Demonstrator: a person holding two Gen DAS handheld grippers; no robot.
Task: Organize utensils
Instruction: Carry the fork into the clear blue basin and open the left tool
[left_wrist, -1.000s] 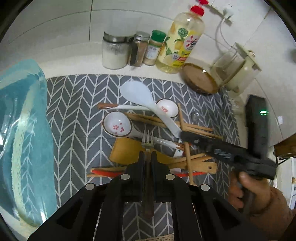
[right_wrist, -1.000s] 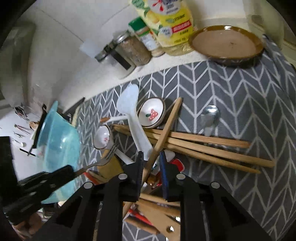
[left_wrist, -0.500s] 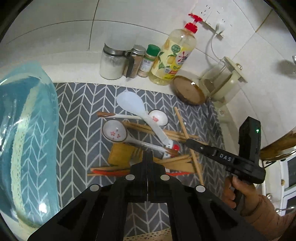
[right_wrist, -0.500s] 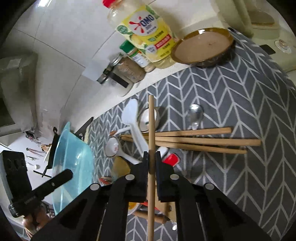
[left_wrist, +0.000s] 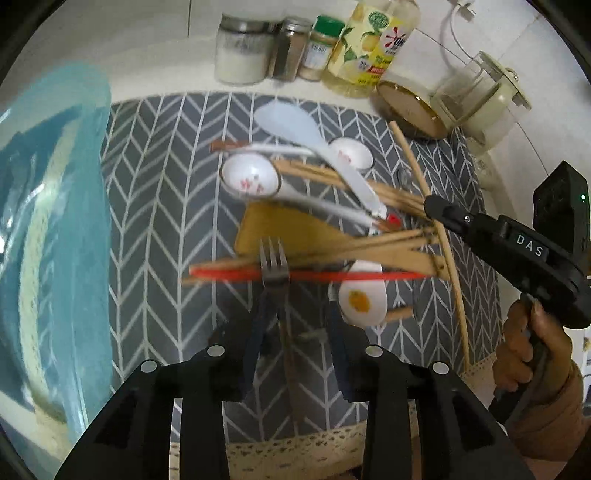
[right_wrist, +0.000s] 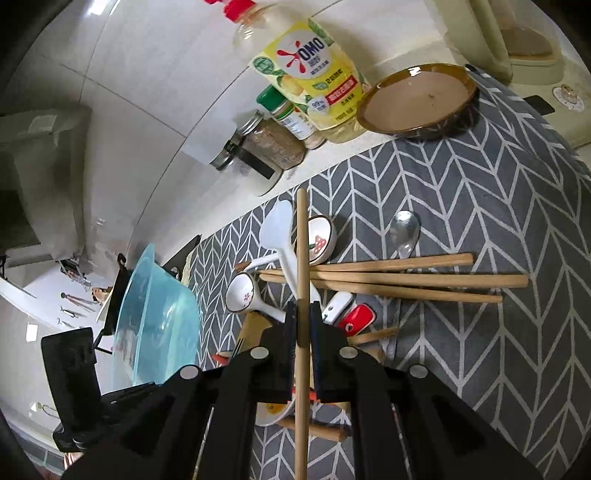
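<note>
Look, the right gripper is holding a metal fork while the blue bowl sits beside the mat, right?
Not a fork: the right gripper is shut on a wooden chopstick, as the right wrist view shows. The blue bowl does sit beside the mat.

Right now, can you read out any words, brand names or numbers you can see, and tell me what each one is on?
"OMO": red splash logo on the yellow dish soap bottle.
"99%": small badge low on the same bottle's label.
"DAS": white letters on the black body of the right gripper.
The Chinese print on the bottle and the label on the green-capped spice jar are too small to read.
</note>
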